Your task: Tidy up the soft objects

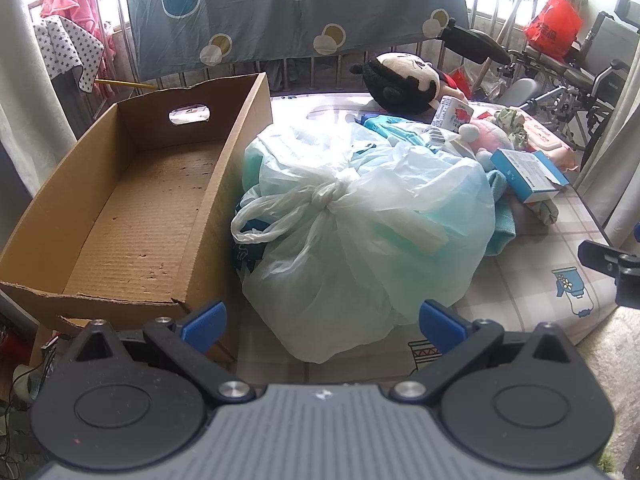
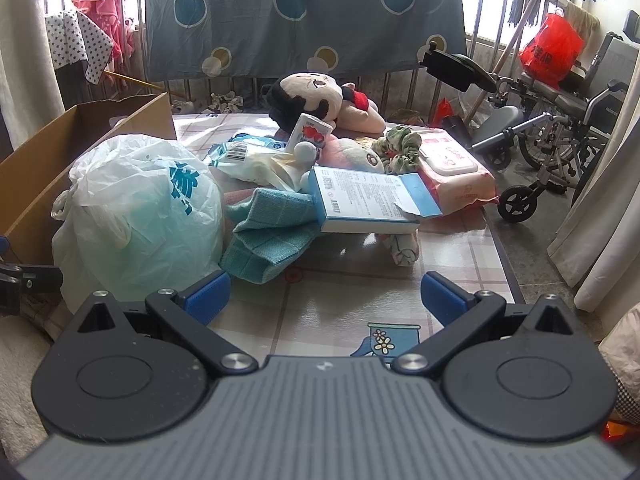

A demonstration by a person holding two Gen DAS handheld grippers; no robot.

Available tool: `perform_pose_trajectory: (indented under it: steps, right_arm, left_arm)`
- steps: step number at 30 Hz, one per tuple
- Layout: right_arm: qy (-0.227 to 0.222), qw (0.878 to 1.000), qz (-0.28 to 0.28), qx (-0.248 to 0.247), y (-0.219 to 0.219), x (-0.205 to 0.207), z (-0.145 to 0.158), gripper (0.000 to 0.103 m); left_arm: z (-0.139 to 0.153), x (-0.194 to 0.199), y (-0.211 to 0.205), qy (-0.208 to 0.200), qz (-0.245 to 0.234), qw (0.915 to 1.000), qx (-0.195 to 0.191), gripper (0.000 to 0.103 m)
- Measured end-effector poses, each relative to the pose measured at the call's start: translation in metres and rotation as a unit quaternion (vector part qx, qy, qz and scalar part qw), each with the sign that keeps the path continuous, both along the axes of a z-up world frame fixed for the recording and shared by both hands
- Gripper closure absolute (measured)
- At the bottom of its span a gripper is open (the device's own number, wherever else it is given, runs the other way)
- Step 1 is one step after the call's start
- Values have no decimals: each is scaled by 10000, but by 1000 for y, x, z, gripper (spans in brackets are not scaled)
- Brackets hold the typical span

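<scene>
A knotted white plastic bag (image 1: 360, 224) full of pale green stuff lies on the bed, right in front of my open left gripper (image 1: 322, 326). It also appears at the left in the right wrist view as the same bag (image 2: 144, 216). Beside it stands an empty cardboard box (image 1: 140, 208). My right gripper (image 2: 326, 300) is open above bare sheet, nothing between its fingers. Ahead of it lie a teal towel (image 2: 272, 232), a blue-white carton (image 2: 368, 200), a pink wipes pack (image 2: 456, 172), a green scrunchie (image 2: 400, 144) and a black-haired plush doll (image 2: 320, 100).
The bed (image 2: 344, 280) has a checked sheet and ends at the right edge, with floor beyond. A wheelchair (image 2: 560, 120) and a red bag (image 2: 552, 48) stand at right. A dotted blue quilt (image 2: 304, 16) hangs on the railing behind. A small milk carton (image 2: 310, 132) leans on the doll.
</scene>
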State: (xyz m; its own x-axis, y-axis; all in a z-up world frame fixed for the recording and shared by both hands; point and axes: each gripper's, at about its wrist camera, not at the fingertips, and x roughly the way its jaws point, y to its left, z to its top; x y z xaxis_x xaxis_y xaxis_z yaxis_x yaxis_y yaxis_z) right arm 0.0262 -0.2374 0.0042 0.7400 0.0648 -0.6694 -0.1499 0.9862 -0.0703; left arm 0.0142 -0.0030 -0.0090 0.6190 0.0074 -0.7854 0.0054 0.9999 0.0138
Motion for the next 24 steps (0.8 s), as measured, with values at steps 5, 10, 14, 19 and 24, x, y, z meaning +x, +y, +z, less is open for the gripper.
perform_pose_trajectory:
  steps: [5, 10, 14, 19, 24]
  right_arm:
    - [5, 10000, -6, 10, 0, 0, 0, 1]
    - [12, 10000, 2, 17, 2, 0, -2, 1]
    - [22, 10000, -3, 22, 2, 0, -3, 1]
    - [51, 10000, -14, 83, 0, 2, -9, 1]
    - [-9, 9994, -110, 322, -13, 0, -10, 1]
  left_arm:
    - [-1, 1, 0, 9, 11, 10000, 5, 0]
    - [-2, 1, 0, 26, 27, 10000, 17, 0]
    - [-3, 3, -1, 55, 45, 10000, 39, 0]
    - [-1, 2, -5, -17, 20, 10000, 69, 0]
    - [13, -6, -18, -395, -236, 9989, 50, 0]
